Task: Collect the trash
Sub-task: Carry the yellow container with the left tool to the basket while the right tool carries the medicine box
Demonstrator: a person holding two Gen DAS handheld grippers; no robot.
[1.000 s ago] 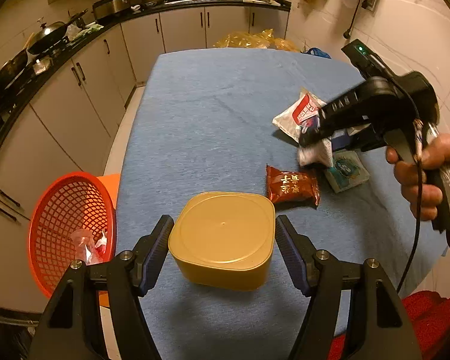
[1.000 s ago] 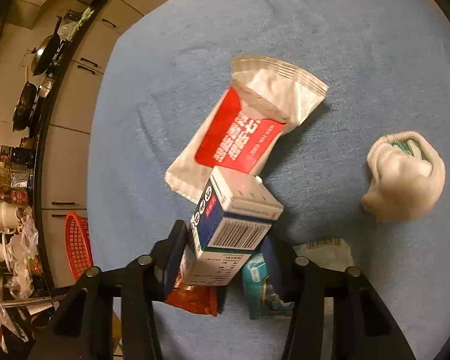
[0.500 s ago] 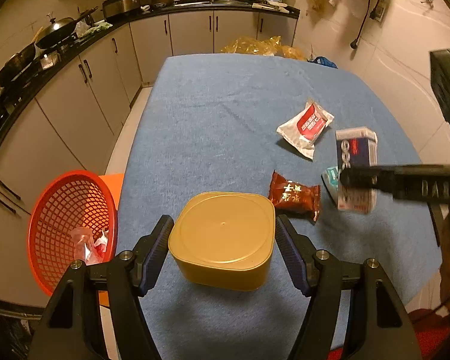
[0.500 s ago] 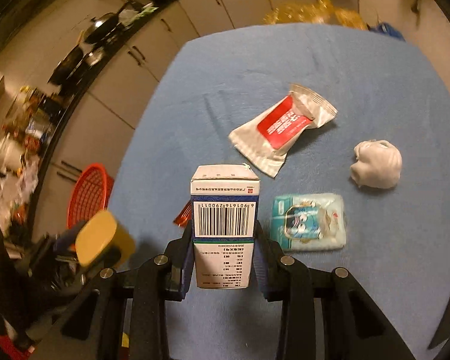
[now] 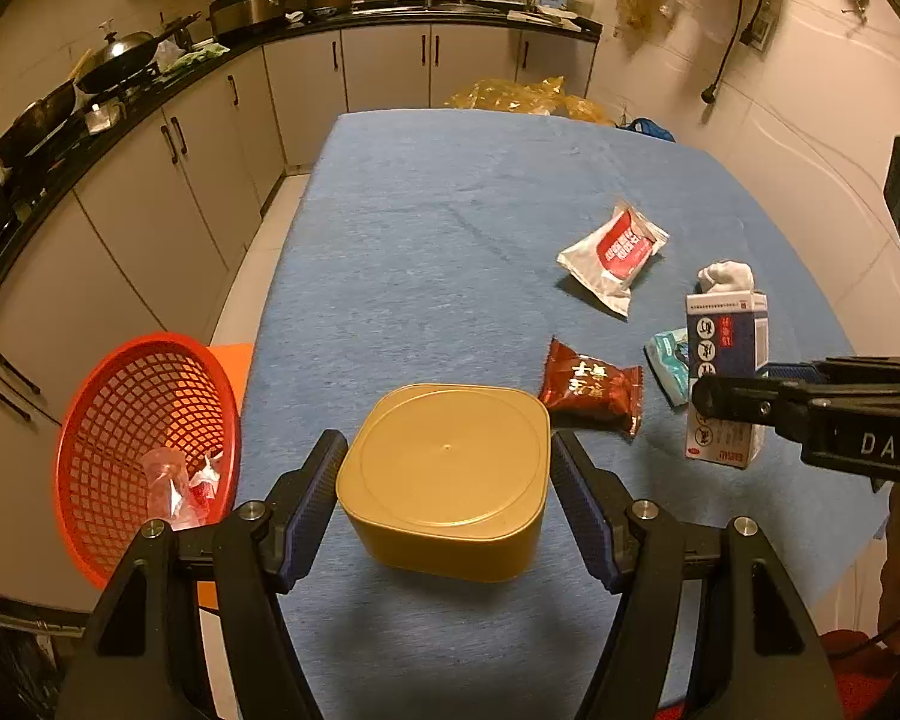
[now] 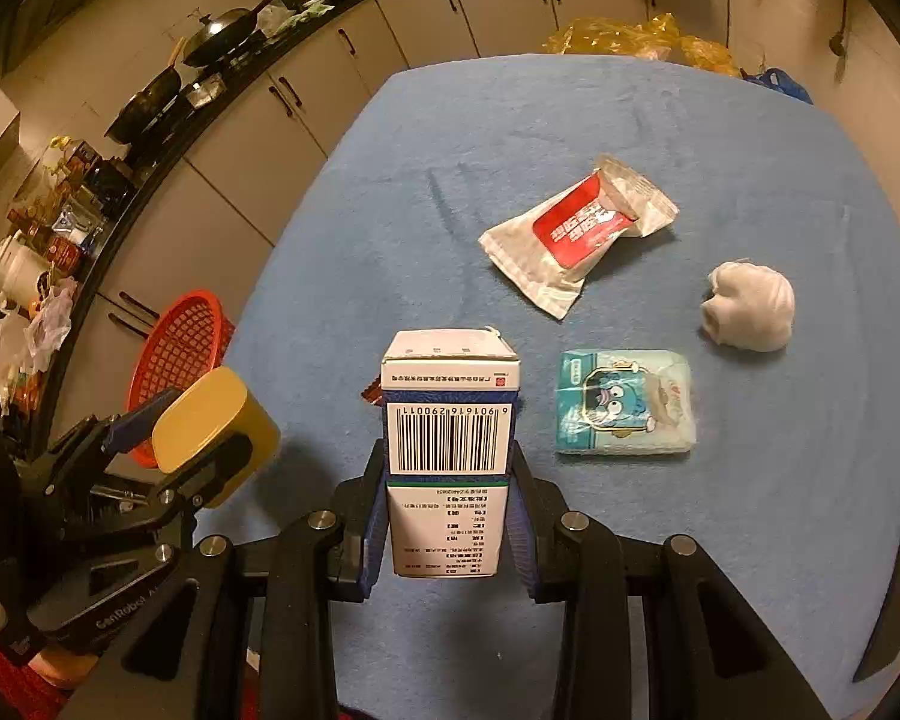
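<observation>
Cardboard carton (image 6: 447,456) rectangular, clamped upright in right tool (image 6: 448,531).

Landmark: tissue pack (image 6: 627,403), on the table (image 6: 510,120). Wrapper (image 6: 576,234) lies behind it, paper wad (image 6: 748,306) behind-right, carton (image 6: 450,414) left (held aloft).

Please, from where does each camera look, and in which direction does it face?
Left wrist: on the left tool, facing along the table; its fingers grip the yellow box.
Right wrist: on the right tool, facing along the table; its fingers grip the carton.
Both views show the red basket, both tools and both held items.
</observation>
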